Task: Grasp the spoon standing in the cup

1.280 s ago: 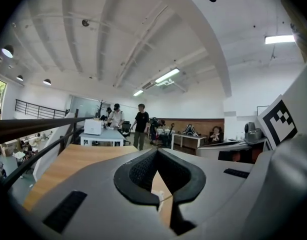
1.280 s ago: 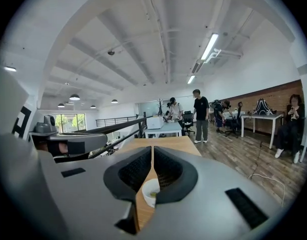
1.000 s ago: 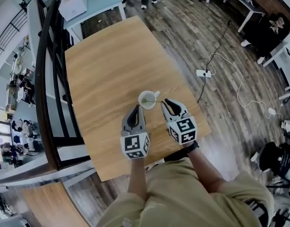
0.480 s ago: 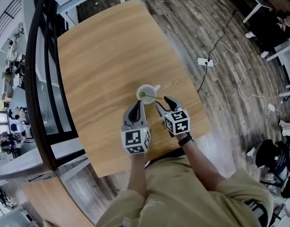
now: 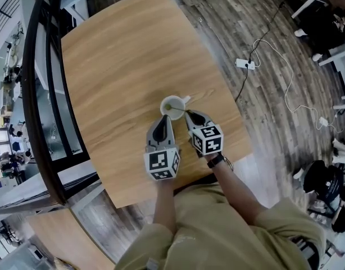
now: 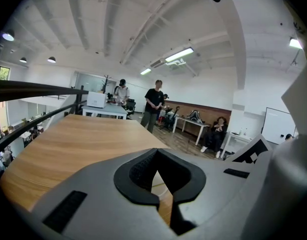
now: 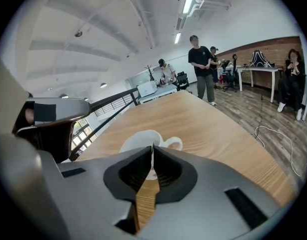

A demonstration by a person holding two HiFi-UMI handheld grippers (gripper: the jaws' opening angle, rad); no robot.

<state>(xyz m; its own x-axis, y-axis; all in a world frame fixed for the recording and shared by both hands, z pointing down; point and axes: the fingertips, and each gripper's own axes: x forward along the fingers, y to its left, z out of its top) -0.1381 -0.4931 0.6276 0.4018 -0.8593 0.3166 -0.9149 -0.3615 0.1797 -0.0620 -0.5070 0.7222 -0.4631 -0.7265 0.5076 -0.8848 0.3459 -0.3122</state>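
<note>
White cup (image 5: 171, 107) stands on the table (image 5: 116, 66) near its near edge, and the spoon (image 5: 179, 111) leans in it. We note the right gripper (image 5: 189, 115) jaws closing, pinching the spoon handle. Left gripper (image 5: 163, 118) jaws are together and empty, just beside the cup.

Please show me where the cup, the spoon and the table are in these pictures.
cup (image 7: 136, 138), right gripper view, on its white side.
spoon (image 7: 153, 156), right gripper view, on its thin handle.
table (image 5: 122, 55), head view, on the bare wood top.
</note>
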